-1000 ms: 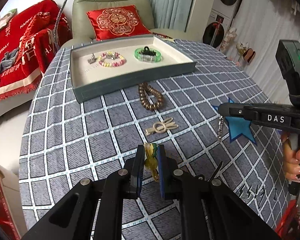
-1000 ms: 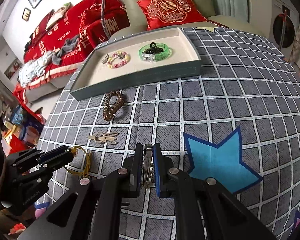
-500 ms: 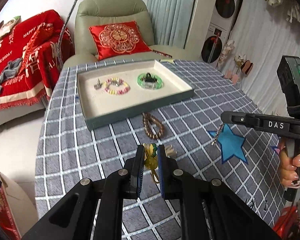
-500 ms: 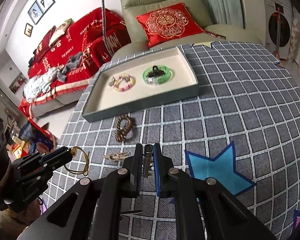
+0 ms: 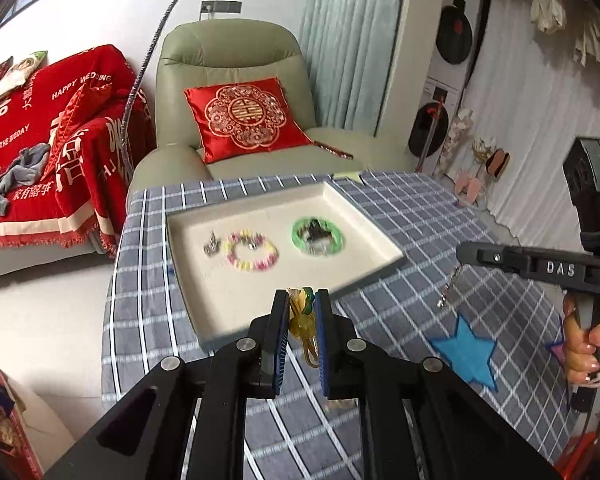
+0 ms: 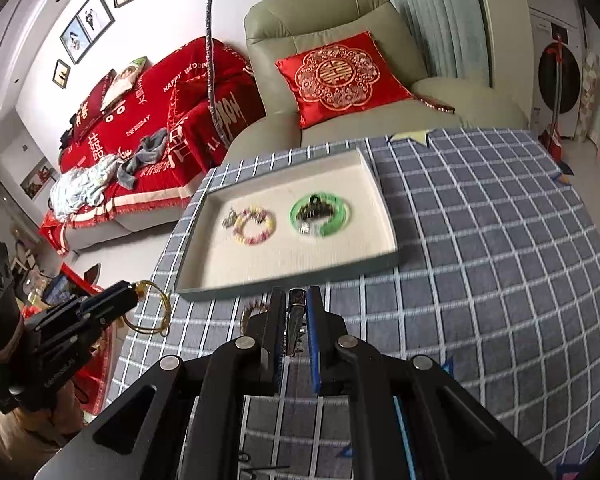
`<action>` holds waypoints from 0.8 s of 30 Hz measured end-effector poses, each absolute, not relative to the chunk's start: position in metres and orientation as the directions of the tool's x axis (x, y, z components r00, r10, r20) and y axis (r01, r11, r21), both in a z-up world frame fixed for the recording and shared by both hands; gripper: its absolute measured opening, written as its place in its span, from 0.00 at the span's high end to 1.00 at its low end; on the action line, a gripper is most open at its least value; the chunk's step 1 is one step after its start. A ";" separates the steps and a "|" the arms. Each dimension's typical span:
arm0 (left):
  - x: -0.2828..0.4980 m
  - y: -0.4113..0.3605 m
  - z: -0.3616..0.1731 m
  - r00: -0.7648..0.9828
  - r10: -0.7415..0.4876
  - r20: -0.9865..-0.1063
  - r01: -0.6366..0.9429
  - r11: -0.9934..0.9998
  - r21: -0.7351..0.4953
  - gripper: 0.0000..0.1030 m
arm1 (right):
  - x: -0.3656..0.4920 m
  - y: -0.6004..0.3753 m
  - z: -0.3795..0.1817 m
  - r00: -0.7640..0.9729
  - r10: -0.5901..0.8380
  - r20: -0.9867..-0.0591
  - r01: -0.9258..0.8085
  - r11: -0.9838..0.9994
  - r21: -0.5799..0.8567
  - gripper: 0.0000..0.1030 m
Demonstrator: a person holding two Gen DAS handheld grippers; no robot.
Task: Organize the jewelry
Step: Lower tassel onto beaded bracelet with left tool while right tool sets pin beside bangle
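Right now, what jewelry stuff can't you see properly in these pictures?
- Brown bead bracelet: right wrist view, mostly hidden behind the right gripper; absent from the left view.
- Small silver piece in the tray: left wrist view, blurred, type unclear.
- Dark clip in the right gripper: pads hide most of it.

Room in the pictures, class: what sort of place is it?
Most likely a home living room: a green armchair with a red cushion, a sofa under a red throw, framed photos on the wall.
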State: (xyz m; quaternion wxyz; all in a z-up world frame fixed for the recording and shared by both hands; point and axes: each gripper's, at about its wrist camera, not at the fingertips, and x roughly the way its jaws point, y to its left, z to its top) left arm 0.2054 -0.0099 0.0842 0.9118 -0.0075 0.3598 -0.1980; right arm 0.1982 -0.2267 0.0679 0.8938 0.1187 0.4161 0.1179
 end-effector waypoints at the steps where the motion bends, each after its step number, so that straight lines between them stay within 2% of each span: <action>1: 0.212 -0.009 0.085 0.664 -0.366 -0.652 0.352 0.922 -0.160 0.73 | 0.202 -0.226 0.070 0.627 0.308 -0.716 -0.112 0.945 0.308 0.89; 7: 0.256 -0.006 0.085 0.681 -0.324 -0.657 0.320 0.938 -0.132 0.73 | 0.245 -0.226 0.078 0.628 0.298 -0.719 -0.098 0.947 0.307 0.89; 11: 0.286 -0.005 0.073 0.661 -0.320 -0.678 0.298 0.942 -0.154 0.73 | 0.273 -0.224 0.071 0.612 0.291 -0.735 -0.090 0.950 0.300 0.89; 24: 0.349 -0.025 0.013 0.578 -0.282 -0.766 0.286 0.949 -0.133 0.73 | 0.340 -0.225 0.008 0.518 0.236 -0.822 -0.036 0.966 0.255 0.89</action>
